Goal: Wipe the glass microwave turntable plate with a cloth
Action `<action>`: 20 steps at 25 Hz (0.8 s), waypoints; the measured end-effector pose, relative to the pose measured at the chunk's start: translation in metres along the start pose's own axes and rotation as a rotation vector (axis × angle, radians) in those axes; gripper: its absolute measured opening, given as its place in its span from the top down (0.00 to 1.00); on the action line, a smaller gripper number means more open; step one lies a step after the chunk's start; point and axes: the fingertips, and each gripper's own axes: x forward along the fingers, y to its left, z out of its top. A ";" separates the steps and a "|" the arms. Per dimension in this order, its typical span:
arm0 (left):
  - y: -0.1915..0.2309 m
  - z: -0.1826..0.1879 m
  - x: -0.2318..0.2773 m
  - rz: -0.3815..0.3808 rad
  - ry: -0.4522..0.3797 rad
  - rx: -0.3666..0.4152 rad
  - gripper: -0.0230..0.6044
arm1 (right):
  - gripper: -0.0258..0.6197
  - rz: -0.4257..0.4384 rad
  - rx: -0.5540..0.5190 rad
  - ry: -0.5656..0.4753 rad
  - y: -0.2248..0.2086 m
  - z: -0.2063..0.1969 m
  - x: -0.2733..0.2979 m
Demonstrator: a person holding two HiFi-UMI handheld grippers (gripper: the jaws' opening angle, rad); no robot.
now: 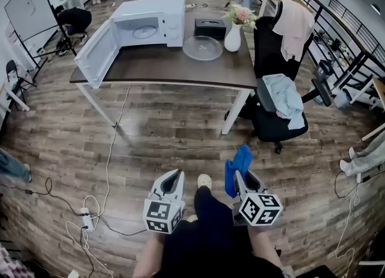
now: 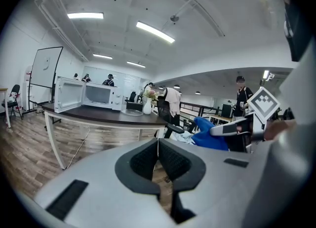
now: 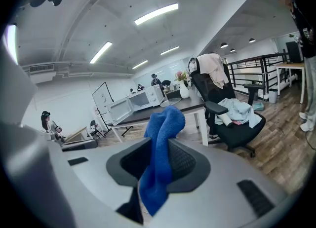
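The clear glass turntable plate lies on the dark table, right of the white microwave, whose door hangs open. In the left gripper view the plate shows small and far off. My right gripper is shut on a blue cloth, far in front of the table over the floor. The cloth hangs between its jaws, and the plate shows beyond. My left gripper is shut and holds nothing; its pads meet.
A white vase of flowers and a black box stand by the plate. A black office chair draped with clothes sits right of the table. Cables and a power strip lie on the wood floor at left.
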 end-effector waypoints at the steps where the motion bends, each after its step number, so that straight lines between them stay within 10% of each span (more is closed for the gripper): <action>1: 0.003 0.004 0.009 0.003 -0.002 0.000 0.95 | 0.83 0.001 -0.001 -0.001 -0.003 0.006 0.008; 20: 0.071 0.083 0.202 0.089 -0.017 0.003 0.95 | 0.83 0.085 -0.027 0.027 -0.076 0.127 0.189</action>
